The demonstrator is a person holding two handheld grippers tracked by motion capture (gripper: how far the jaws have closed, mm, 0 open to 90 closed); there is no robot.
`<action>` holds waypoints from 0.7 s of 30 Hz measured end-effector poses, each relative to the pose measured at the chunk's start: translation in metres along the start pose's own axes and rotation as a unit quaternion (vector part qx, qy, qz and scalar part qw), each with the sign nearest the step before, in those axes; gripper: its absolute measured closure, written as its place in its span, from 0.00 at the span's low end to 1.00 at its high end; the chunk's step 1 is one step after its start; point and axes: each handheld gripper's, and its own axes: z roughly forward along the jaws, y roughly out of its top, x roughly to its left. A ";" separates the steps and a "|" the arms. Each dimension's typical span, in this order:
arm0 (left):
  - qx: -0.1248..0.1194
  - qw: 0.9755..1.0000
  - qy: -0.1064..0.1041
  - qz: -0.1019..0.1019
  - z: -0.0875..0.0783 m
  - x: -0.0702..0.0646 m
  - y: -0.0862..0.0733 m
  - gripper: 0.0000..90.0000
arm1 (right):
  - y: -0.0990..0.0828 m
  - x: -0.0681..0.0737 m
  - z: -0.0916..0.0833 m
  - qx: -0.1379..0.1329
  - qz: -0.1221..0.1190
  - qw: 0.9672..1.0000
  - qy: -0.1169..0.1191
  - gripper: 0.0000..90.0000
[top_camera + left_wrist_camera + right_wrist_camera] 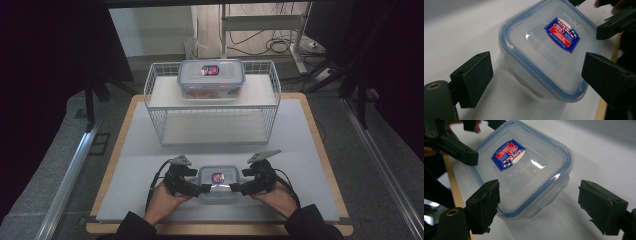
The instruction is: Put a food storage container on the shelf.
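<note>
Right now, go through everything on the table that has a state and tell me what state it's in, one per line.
Small container: lid on, upright on the table, between both grippers.
Large container: lid on, resting on the rack's top shelf.
Wire rack: upright, lower shelf bare.
Left gripper: open, jaws either side of the small container's corner.
Right gripper: open, jaws astride the opposite corner.

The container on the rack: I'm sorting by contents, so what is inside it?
Through the clear wall of the container on the rack, something orange-red lies at the bottom. The lid and its label cover the rest, so what it is cannot be told.
</note>
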 end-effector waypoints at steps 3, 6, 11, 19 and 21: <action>0.001 1.000 -0.025 -0.011 0.002 0.003 -0.001 0.16 | 0.001 -0.003 0.004 0.005 0.020 1.000 0.023 0.22; 0.008 1.000 -0.019 -0.014 0.002 -0.001 0.000 0.18 | 0.002 -0.002 0.008 0.011 0.029 0.999 0.045 0.25; 0.009 1.000 -0.011 -0.009 -0.004 -0.007 -0.004 0.24 | -0.002 -0.001 0.006 0.011 0.041 0.998 0.047 0.31; -0.011 1.000 -0.015 -0.010 -0.014 -0.011 -0.016 0.43 | -0.010 0.003 -0.002 -0.003 0.050 0.998 0.047 0.43; -0.015 1.000 -0.023 -0.010 -0.016 -0.010 -0.018 0.44 | -0.011 0.005 -0.004 -0.006 0.047 0.998 0.046 0.45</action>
